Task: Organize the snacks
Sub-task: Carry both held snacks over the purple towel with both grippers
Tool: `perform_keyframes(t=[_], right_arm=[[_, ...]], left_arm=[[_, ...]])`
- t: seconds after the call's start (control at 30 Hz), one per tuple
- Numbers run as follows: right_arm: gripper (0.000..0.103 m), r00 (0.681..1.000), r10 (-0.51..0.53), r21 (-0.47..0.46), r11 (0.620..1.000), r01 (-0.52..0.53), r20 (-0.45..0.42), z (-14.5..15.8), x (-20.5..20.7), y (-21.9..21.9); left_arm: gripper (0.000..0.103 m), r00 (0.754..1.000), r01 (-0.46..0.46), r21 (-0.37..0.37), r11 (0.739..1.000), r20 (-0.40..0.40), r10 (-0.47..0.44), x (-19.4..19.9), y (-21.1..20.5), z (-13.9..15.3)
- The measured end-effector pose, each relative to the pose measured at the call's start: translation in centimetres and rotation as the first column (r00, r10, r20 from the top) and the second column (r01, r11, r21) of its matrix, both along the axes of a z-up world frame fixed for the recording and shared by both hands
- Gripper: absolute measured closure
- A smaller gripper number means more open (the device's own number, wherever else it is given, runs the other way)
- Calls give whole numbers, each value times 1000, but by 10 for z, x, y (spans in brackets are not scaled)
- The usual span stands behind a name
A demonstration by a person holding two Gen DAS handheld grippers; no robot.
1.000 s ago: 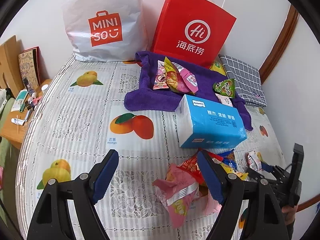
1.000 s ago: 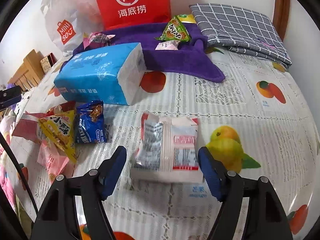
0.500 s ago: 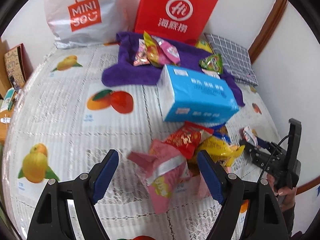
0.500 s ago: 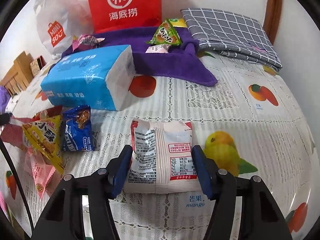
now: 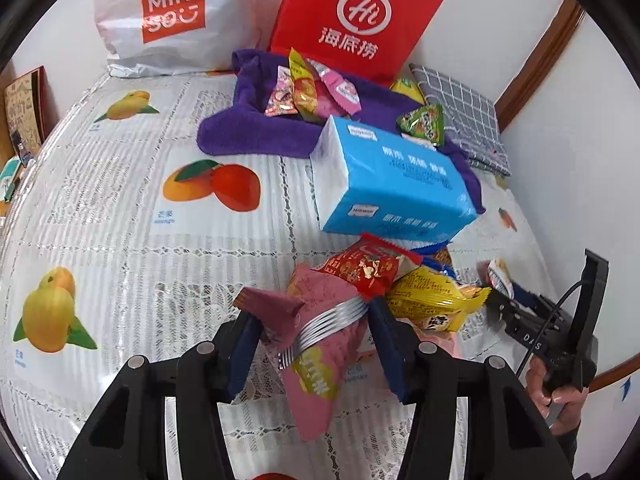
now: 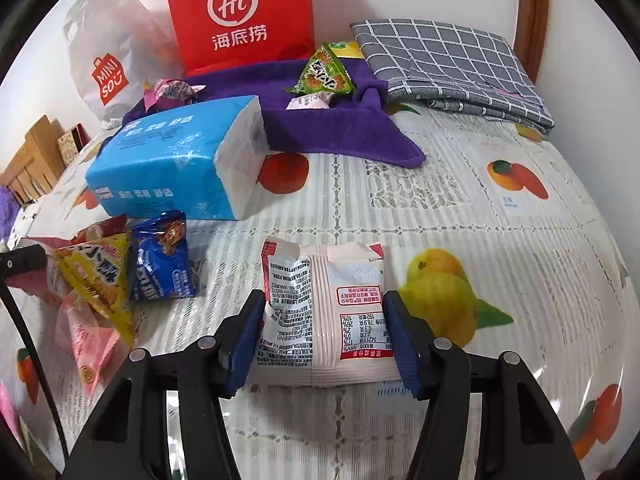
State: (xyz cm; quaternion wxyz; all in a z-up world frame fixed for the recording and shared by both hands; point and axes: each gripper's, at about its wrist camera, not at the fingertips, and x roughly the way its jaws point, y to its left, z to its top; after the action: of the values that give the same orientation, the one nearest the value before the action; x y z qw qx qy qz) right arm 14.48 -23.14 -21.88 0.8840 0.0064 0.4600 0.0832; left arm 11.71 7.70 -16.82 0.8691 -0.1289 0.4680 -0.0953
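Observation:
My left gripper [image 5: 312, 344] is shut on a pink snack packet [image 5: 316, 344] at the near edge of a snack pile, with a red packet [image 5: 368, 268] and a yellow packet [image 5: 436, 300] beside it. My right gripper [image 6: 324, 340] is shut on a white snack packet [image 6: 324, 316] lying on the tablecloth. A blue packet [image 6: 162, 256] and a yellow packet [image 6: 100, 276] lie to its left. A purple towel [image 5: 256, 128] at the back holds several snacks [image 5: 308, 88], among them a green packet [image 6: 324, 72].
A blue tissue pack [image 5: 388, 184] lies between the towel and the pile. A red paper bag [image 5: 356, 20] and a white Miniso bag [image 5: 168, 16] stand against the back wall. A grey checked cloth [image 6: 448, 68] lies back right. The fruit-print tablecloth [image 5: 120, 220] covers the table.
My left gripper moved forward and closed on the pink packet. My right gripper moved in and closed on the white packet.

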Motion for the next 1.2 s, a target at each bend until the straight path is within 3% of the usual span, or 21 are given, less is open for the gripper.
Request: perform_keyframes(t=[0.23,0.27,0.3,0.37,0.57,0.63,0.67,0.7,0.87,1.03,1.2], right_arm=[[47,1000,-1,7,1000,1,31,23,-16,0],[58,999,0,10,1000,-1,34,26,-17,1],[82,1000,9,21,1000,-10,20,29,-17,2],[88,1000,21,50,999,-22,6,33,-16,2],[87,999,31,34,999,-30,-25,24,-17,2],[64,999,26,61,998,-23,-44,22,-19,-4],[46,999,18,71,997,-16,-39,21,-21,-6],[38,1000,9,76,997,-7,-27,21,-23,-9],[37,998,9,110,994,-2,-64,12,-23,-8],[37,998,-20,40,999,22,-58,1,-20,5],[47,999,26,7,1000,-26,-45,4,-19,13]], left_arm=[[52,999,-5,16,1000,43,5,-13,5,23],[52,999,-8,17,1000,49,7,-14,6,26],[52,998,-11,18,1000,56,10,-16,7,29],[52,997,-15,15,1000,69,14,-19,9,36],[52,995,-17,13,1000,94,16,-24,8,47],[52,995,-17,8,1000,98,16,-25,7,49],[52,995,-15,4,1000,99,14,-24,6,49],[52,995,-12,2,1000,99,12,-24,5,49],[52,996,8,-5,1000,90,-8,-22,-3,46],[52,996,22,-3,1000,89,-22,-20,-9,47],[52,996,28,-1,1000,89,-28,-15,-12,50]])
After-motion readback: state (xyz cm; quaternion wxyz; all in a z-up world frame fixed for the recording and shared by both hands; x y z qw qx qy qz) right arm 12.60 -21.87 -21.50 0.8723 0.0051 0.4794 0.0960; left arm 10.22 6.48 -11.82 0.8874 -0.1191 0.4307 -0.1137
